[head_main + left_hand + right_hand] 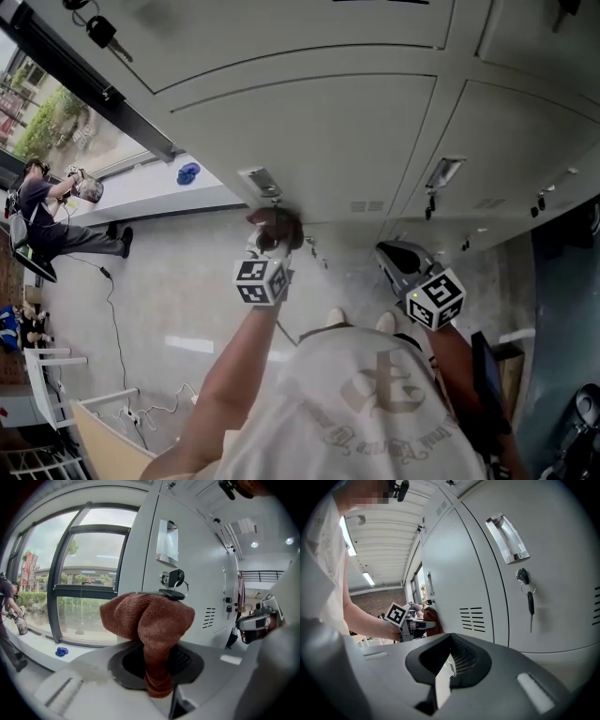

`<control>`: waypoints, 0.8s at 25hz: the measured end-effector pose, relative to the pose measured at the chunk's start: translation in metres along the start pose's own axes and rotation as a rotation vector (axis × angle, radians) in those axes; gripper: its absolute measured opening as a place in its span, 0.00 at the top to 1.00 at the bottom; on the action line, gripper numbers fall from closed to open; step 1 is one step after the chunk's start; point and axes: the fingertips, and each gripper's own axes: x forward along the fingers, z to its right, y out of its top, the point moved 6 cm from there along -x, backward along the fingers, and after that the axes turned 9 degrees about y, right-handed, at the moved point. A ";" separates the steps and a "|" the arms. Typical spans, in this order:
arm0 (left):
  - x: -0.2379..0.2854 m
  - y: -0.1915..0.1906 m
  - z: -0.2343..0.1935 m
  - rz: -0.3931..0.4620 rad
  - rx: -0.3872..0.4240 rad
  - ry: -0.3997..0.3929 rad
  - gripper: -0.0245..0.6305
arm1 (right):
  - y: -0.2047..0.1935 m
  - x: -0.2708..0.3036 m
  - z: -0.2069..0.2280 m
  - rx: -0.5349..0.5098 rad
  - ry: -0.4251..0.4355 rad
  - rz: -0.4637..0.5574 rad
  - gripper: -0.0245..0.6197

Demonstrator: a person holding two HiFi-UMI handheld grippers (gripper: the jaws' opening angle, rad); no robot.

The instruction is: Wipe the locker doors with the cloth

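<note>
The cloth (150, 620) is rust-brown, the locker doors (309, 136) pale grey, the marker cubes (260, 281) black-and-white patterned.

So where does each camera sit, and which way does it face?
Head view: on the person's head, looking down the locker doors to the floor; shirt, left tool and right tool show.
Left gripper view: on the left tool, facing along the locker doors toward the window; its jaws clamp the cloth.
Right gripper view: on the right tool, facing the locker doors; jaws together, empty; the left arm shows.
Shared: the cloth, all three.
</note>
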 end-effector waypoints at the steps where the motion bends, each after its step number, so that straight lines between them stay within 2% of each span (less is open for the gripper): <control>1: 0.002 -0.001 0.003 -0.005 -0.008 -0.012 0.84 | 0.000 0.000 0.000 0.001 0.000 0.000 0.95; 14: 0.027 -0.001 0.082 -0.036 0.048 -0.150 0.84 | 0.000 -0.018 0.006 0.007 -0.031 0.015 0.95; 20: 0.035 0.007 0.117 -0.018 0.066 -0.212 0.84 | -0.002 -0.035 0.010 0.017 -0.065 0.027 0.95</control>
